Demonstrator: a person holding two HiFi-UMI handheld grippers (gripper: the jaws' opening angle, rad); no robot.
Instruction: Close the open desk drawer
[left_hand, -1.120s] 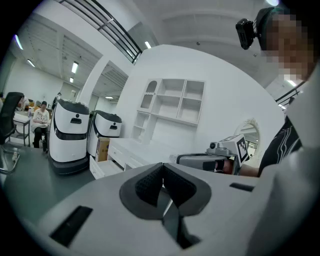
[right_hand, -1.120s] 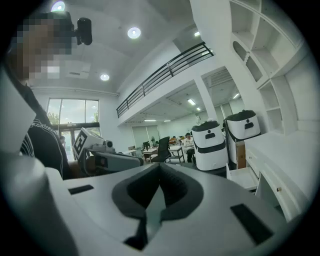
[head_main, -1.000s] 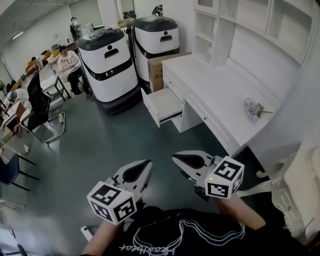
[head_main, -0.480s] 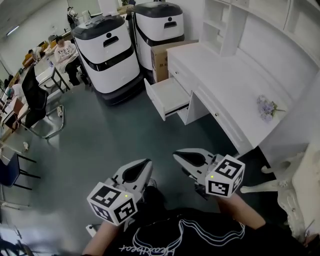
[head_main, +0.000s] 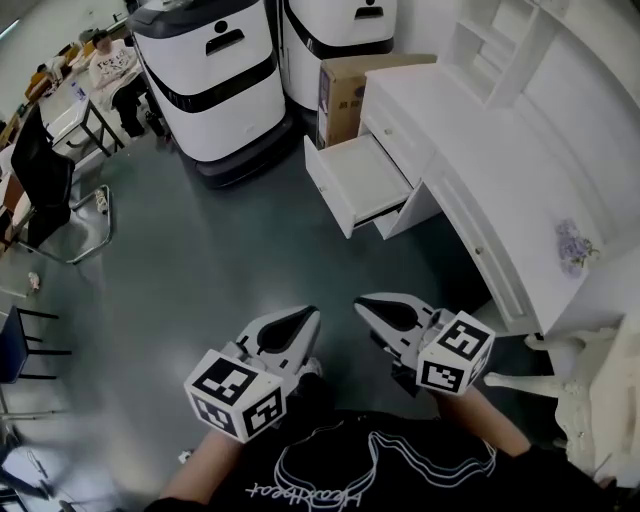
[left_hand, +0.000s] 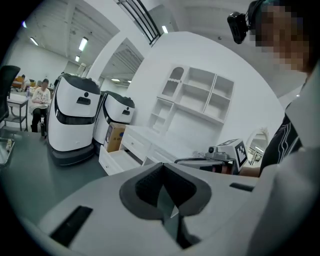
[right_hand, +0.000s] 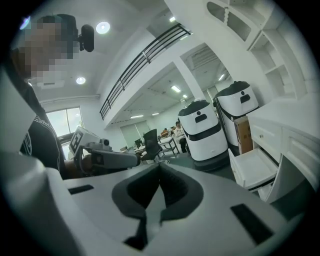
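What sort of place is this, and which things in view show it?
Probably an office or lab workroom: a white desk with an open drawer, bulky white machines parked beside it, and a person seated at a work table.

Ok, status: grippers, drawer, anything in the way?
Left gripper and right gripper shut, empty, short of the desk. Drawer open, untouched. Only floor between; white robot stands left of drawer.

Hand-held gripper (left_hand: 161, 181) jaws together, drawer (left_hand: 118, 159) open
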